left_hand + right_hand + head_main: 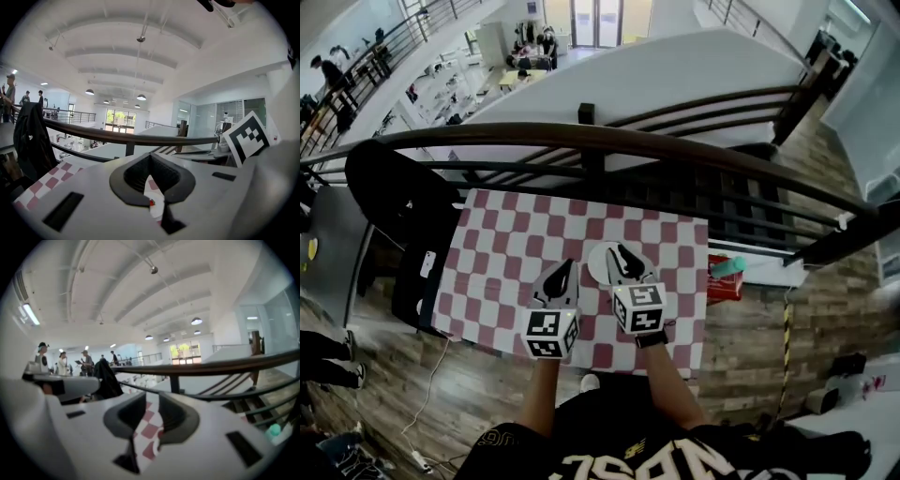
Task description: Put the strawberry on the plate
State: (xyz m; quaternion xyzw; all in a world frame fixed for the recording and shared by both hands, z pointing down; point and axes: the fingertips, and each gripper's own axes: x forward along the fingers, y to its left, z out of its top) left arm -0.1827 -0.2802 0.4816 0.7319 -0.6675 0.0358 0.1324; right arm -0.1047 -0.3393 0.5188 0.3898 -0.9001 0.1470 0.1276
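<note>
On the red-and-white checked table [511, 234] lies a white plate [596, 270], right of centre. In the head view my right gripper [623, 251] hovers over the plate and hides much of it. Its jaws stand apart in the right gripper view, where my right gripper [152, 401] has only checked cloth showing in the gap. My left gripper [566, 266] is just left of the plate, tips together. In the left gripper view my left gripper [150, 159] leaves a thin slit with a small red speck [151, 202]. I cannot tell if that is the strawberry.
A dark handrail [600, 141] runs along the table's far side above an open drop. A black jacket [394, 187] hangs on a chair at the left, with a phone [427, 264] below it. A red box [727, 287] and a teal object [731, 267] sit off the right edge.
</note>
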